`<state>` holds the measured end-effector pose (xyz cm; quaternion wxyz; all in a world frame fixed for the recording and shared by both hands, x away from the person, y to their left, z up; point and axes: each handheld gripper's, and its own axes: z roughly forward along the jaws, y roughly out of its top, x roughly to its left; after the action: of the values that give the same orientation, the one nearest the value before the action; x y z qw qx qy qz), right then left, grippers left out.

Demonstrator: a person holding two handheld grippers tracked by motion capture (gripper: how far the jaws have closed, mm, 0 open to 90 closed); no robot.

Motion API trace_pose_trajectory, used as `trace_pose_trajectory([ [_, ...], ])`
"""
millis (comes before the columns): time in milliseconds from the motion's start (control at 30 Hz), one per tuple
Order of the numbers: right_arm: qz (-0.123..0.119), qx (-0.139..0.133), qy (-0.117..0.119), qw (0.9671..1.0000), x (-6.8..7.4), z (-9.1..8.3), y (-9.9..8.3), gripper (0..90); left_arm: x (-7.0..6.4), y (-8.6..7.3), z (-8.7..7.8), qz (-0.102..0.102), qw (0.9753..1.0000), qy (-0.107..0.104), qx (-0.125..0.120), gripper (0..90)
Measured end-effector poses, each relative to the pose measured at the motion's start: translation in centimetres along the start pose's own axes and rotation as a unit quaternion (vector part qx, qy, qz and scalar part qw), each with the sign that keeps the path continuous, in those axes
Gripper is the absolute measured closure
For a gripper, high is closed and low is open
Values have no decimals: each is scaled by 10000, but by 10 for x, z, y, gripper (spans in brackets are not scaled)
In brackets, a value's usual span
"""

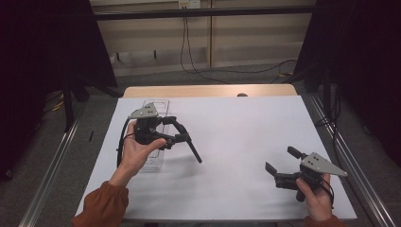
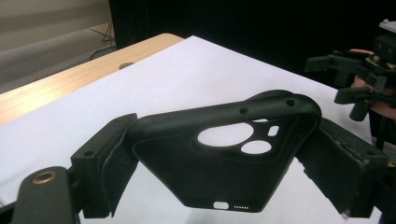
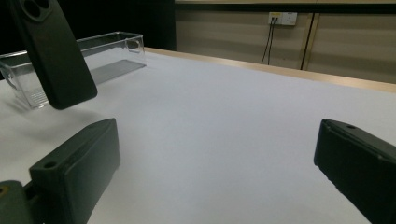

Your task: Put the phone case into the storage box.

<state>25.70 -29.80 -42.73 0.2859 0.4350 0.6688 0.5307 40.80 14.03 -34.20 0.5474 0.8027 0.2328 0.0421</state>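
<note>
Right gripper (image 1: 282,166): near edge of the table (image 1: 246,127), fingers spread, nothing between them; apparently waiting.

Left gripper (image 1: 182,137): raised above the table, fingers pinching a black phone case (image 2: 224,158) by its long edges, camera cutouts uppermost; probably carried clear for placing.

Clear plastic tray (image 3: 109,56): farther off, just behind the case, a likely destination.

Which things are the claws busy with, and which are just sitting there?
In use:
black phone case, squeezed in the left claw
clear plastic box, probably

Just there:
right claw, open, holding nothing
wall socket and cables
</note>
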Motion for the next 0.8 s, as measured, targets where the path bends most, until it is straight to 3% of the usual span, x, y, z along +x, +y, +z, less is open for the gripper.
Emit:
trace_pose_trajectory([
  [200, 45, -46, -199, 9998, -4, -11, -6, 0, 3, 7, -2, -17, 9998, 172, 33, 150],
  [467, -43, -70, -435, 9990, -5, -13, -9, 0, 8, 10, -7, -86, 9994, 341, -1, 150],
  [800, 2, -134, -436, 9990, -6, -13, -9, 0, 16, 20, -18, -146, 9982, 580, -8, 150],
])
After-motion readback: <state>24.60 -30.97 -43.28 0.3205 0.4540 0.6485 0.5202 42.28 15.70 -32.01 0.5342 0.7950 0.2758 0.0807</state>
